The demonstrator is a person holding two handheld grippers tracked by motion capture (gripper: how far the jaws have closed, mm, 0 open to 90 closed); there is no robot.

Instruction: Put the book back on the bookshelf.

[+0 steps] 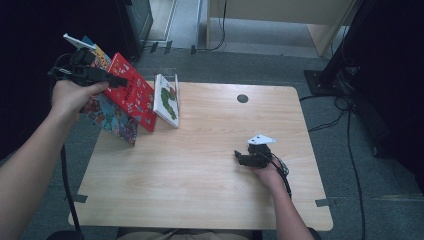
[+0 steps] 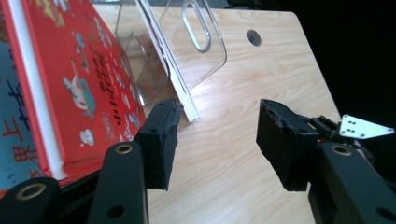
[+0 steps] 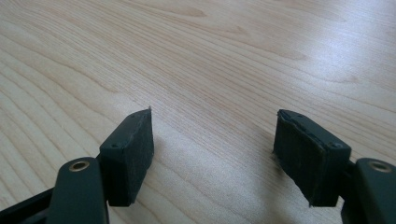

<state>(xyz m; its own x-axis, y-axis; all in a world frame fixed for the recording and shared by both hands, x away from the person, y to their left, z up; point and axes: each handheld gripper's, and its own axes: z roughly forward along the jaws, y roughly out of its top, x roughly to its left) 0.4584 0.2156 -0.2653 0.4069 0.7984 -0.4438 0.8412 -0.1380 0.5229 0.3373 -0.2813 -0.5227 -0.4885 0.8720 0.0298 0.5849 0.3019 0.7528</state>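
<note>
Three picture books lean in a row at the table's far left: a blue one [image 1: 114, 121], a red one [image 1: 131, 93] and a white one with a green caterpillar [image 1: 167, 100]. My left gripper [image 1: 119, 80] hovers over the red book's upper edge, held in a hand. In the left gripper view its jaws [image 2: 217, 140] stand open with bare table between them. The red book [image 2: 84, 84] lies just left of the left pad [image 2: 161, 140], and the white book [image 2: 170, 70] rests in a clear stand [image 2: 205, 56]. My right gripper [image 1: 241, 159] lies on the table, open [image 3: 212, 154], holding nothing.
The wooden table [image 1: 200, 175] has a round cable hole [image 1: 242, 98] at the back. Black equipment and cables [image 1: 350, 110] lie on the floor to the right. The table's left edge runs just under the books.
</note>
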